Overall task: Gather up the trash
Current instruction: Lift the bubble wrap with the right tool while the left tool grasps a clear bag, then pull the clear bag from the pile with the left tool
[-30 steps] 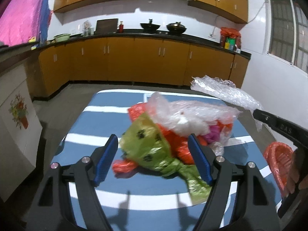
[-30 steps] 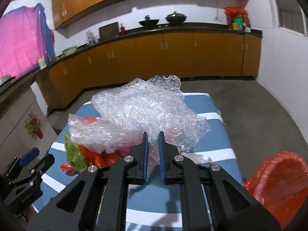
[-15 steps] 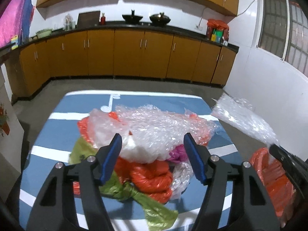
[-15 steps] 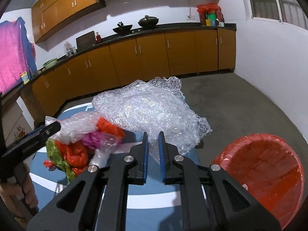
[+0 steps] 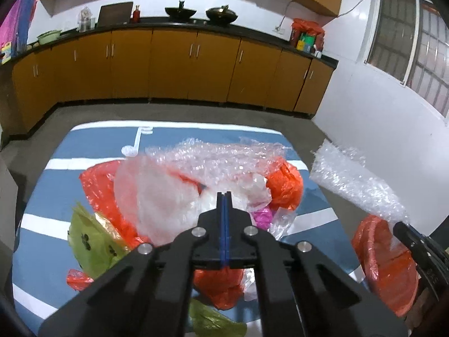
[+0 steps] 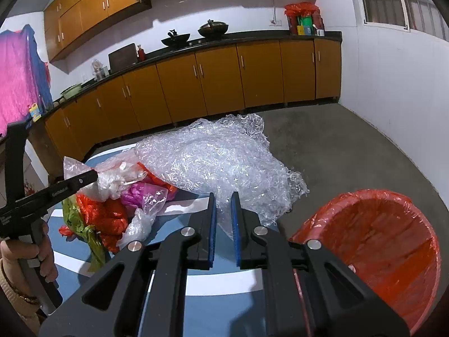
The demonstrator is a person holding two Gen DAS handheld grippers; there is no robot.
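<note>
Orange kitchen cabinets (image 5: 174,67), white wall (image 6: 393,90), grey floor (image 6: 336,140), window (image 5: 412,42)

Orange-red bin liner (image 6: 387,241); blue white-striped table (image 5: 47,196); green bag (image 5: 92,241).

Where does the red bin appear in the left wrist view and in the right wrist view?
Left wrist view: the red bin is at the lower right edge, under the bubble wrap.
Right wrist view: it fills the lower right corner, beside the right claw.
Shared landmark: the two woks on the counter.
</note>
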